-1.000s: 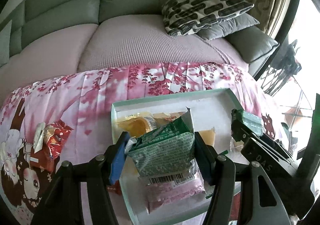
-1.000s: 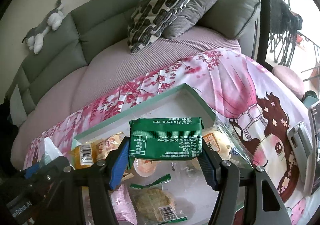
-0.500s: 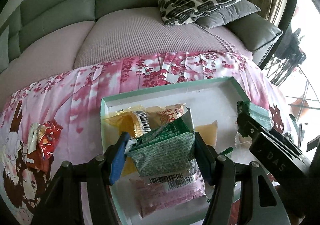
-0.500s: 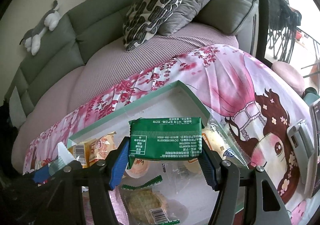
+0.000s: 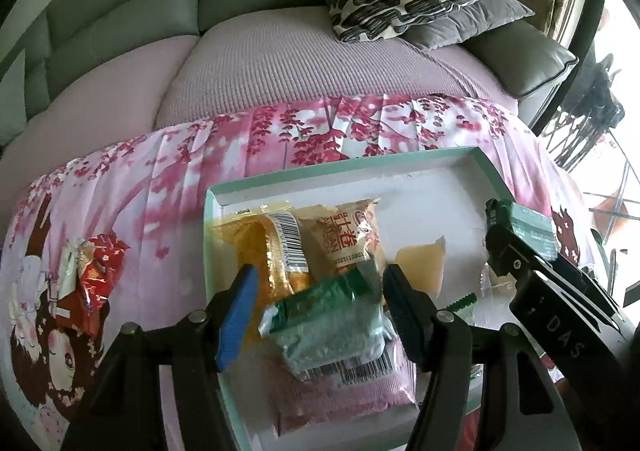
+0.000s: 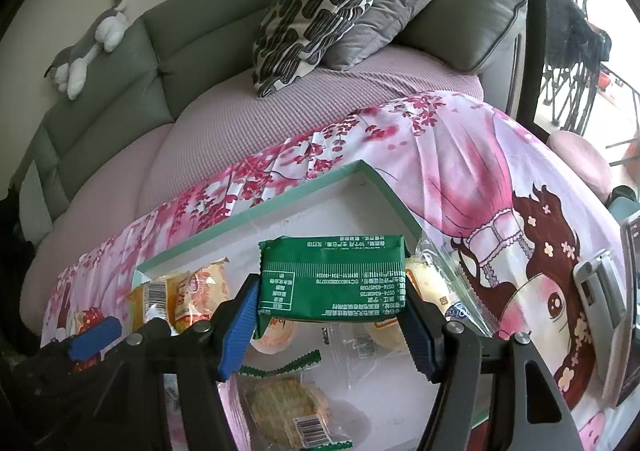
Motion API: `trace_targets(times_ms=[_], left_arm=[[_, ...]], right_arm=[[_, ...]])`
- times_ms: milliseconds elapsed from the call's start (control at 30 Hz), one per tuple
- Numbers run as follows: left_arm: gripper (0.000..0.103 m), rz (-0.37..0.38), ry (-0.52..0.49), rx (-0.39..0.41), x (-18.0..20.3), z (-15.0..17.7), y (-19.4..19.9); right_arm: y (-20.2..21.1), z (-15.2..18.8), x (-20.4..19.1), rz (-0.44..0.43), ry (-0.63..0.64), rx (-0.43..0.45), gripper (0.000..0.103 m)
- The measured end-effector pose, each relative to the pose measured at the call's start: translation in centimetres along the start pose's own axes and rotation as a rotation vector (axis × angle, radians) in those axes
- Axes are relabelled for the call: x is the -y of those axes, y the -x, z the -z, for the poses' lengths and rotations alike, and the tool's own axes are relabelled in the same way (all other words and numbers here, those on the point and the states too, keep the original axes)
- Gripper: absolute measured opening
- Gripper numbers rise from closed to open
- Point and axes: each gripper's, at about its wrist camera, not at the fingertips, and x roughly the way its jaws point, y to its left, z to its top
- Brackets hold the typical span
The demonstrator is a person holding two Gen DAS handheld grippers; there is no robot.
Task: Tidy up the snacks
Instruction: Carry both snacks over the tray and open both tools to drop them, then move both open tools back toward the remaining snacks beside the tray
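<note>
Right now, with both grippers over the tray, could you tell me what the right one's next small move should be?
Probably lower the green packet onto the bare white floor of the tray and open the fingers. The right gripper clamps it above the tray, while the left gripper stands open around its packet, already lying there.

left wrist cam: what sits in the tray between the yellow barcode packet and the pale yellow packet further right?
In the left wrist view, one orange-and-white packet with red print lies between the yellow barcode packet and the pale yellow packet, inside the tray.
</note>
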Motion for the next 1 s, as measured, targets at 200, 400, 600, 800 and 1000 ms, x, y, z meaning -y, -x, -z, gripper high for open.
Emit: trace_targets(times_ms=[200,400,600,800,1000], left_arm=[[0.066,-0.015,0.023,0.016,-0.8,0.0,0.9],[0.07,-0.034,0.053,0.039,-1.9,0.0,1.9],[0.07,-0.074,0.12,0.055,-4.2,0.1,2.5],[0.094,-0.145,0.194,0.054,-6.7,0.7,2.2],[0.098,-0.209,0.247,0.06,-8.6,1.5,2.1]], right_arm=[[0.1,-0.1,-0.2,0.018,0.023,-0.005,0.07],[0.7,-0.4,-0.6,0.016,0.046,0.014,0.071],[0.8,-0.4,-0.9,0.019,0.065,0.005,0.071],[0.6,-0.2,-1.7,0.044,0.108,-0.009,0.089],[0.6,-0.1,-2.3,0.056,0.15,-0.005,0.103]])
